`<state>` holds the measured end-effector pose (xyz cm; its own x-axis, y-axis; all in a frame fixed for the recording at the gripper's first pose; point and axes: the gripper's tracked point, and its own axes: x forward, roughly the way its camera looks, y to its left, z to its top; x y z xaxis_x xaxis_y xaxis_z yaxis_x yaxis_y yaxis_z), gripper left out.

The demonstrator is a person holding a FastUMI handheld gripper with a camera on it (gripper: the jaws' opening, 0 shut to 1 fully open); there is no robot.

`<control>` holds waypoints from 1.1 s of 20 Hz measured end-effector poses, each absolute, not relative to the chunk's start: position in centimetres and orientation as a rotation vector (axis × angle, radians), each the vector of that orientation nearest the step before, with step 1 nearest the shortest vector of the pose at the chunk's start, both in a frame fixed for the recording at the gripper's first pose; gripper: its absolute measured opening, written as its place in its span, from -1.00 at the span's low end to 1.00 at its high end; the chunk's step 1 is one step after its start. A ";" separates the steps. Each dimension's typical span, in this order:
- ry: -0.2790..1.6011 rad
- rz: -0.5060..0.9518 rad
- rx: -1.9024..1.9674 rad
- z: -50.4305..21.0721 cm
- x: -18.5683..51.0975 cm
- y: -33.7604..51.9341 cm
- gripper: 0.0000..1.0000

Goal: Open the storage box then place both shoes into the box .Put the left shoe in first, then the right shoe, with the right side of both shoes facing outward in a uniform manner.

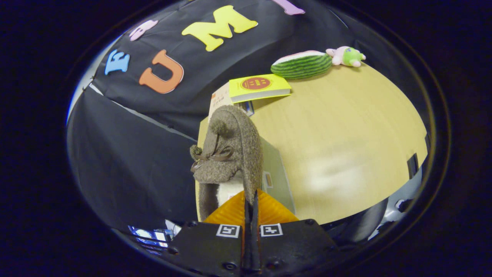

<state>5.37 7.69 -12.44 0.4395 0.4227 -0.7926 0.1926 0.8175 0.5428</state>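
While the gripper [250, 200] has its fingers pressed nearly together, pinching the shoe's [226, 154] heel edge, shoe lifted over the table [346, 134] edge, grey box [275, 173] beneath it, yellow book [258, 87] beyond, watermelon plush [301, 64] farthest.

Lighting even, moderately bright, apparently overhead. Soft white glare patch on the desk [330, 169] surface. Strong fisheye bending: desk edge curves, far objects compressed toward the rim. The slipper [230, 154] is sharp; the hand-held gripper [251, 209], fingers pressed together, slightly soft up close.
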 end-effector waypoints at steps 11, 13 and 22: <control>1.169 0.131 0.574 -16.1 5.3 10.8 -0.70; 1.135 0.137 0.541 -15.8 5.9 10.6 -0.27; 0.688 0.104 0.271 -8.3 8.4 4.6 0.65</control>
